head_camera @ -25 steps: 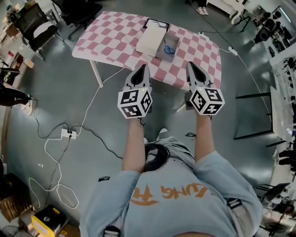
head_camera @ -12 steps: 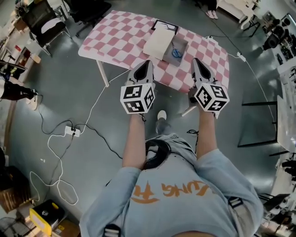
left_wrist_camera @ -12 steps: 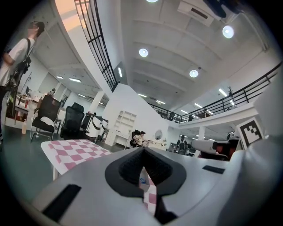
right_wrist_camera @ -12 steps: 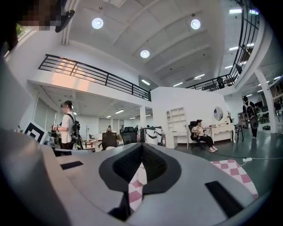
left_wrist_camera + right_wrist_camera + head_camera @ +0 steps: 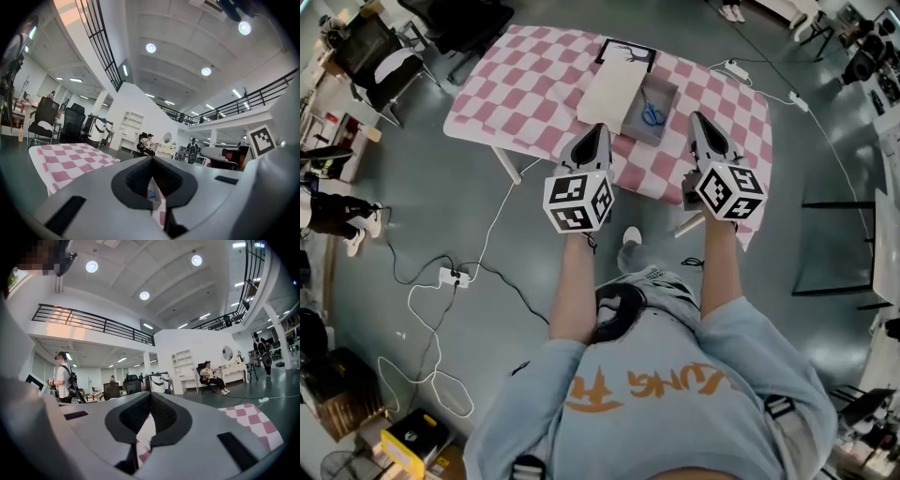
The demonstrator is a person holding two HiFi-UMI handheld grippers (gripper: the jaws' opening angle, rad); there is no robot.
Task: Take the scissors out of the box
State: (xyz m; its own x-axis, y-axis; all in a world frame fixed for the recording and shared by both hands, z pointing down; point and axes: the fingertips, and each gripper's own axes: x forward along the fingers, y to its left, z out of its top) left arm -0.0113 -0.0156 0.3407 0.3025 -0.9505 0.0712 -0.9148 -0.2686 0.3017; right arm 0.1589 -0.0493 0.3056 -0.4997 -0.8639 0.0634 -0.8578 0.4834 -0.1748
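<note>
A table with a pink-and-white checked cloth (image 5: 534, 84) stands ahead of me. On it is an open grey box (image 5: 659, 94) with blue-handled scissors (image 5: 652, 115) inside and a cream lid (image 5: 614, 94) lying beside it on the left. My left gripper (image 5: 598, 131) is shut and empty, with its tips over the table's near edge, just short of the lid. My right gripper (image 5: 698, 120) is also shut and empty, to the right of the box. The left gripper view shows its shut jaws (image 5: 152, 159) and a bit of the blue scissors (image 5: 151, 193) below them. In the right gripper view its shut jaws (image 5: 151, 393) point level over the cloth (image 5: 253, 420).
A power strip (image 5: 450, 277) and loose cables lie on the floor at the left. Office chairs (image 5: 384, 56) stand beyond the table's left end. Another power strip (image 5: 736, 67) rests on the table's far right. A white table leg (image 5: 504, 164) is near my left gripper.
Both grippers have moved forward toward the table, and their tips now reach over its near edge by the box. Both stay shut and empty.
</note>
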